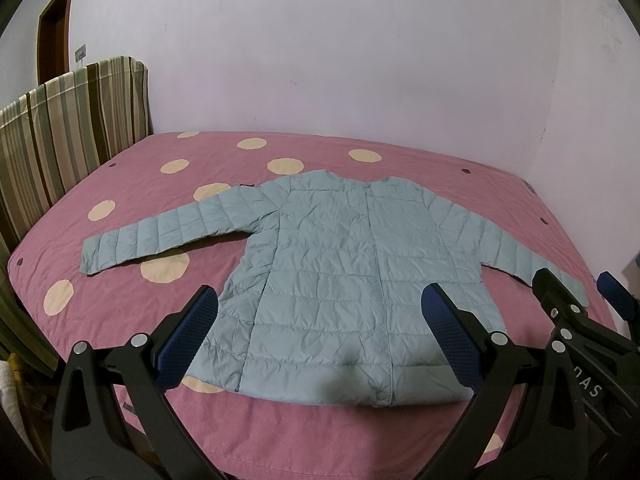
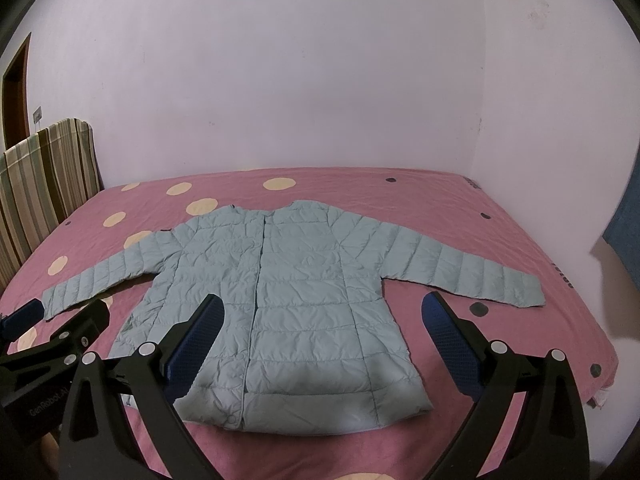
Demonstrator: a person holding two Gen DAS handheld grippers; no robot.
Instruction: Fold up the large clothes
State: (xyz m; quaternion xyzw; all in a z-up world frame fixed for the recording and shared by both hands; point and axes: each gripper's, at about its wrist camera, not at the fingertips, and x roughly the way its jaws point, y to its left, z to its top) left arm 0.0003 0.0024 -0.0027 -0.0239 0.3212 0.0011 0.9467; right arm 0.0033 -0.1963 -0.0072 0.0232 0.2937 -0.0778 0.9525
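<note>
A pale blue quilted jacket point(image 1: 328, 272) point(image 2: 280, 292) lies flat and front-up on the pink bed, both sleeves spread out to the sides, hem toward me. My left gripper point(image 1: 320, 304) hovers open above the hem, its blue pads wide apart and holding nothing. My right gripper point(image 2: 322, 312) is open too, above the jacket's lower right part, empty. In the left wrist view the right gripper point(image 1: 576, 292) shows at the right edge, over the end of the right sleeve. In the right wrist view the left gripper point(image 2: 64, 320) shows at the left, near the left cuff.
The bed has a pink sheet point(image 1: 328, 432) point(image 2: 500, 200) with cream and dark dots. A striped headboard cover point(image 1: 60, 136) stands at the left. A pale wall runs behind the bed. A wooden door frame point(image 1: 56, 24) is far left. Something blue point(image 2: 624, 232) hangs at the right.
</note>
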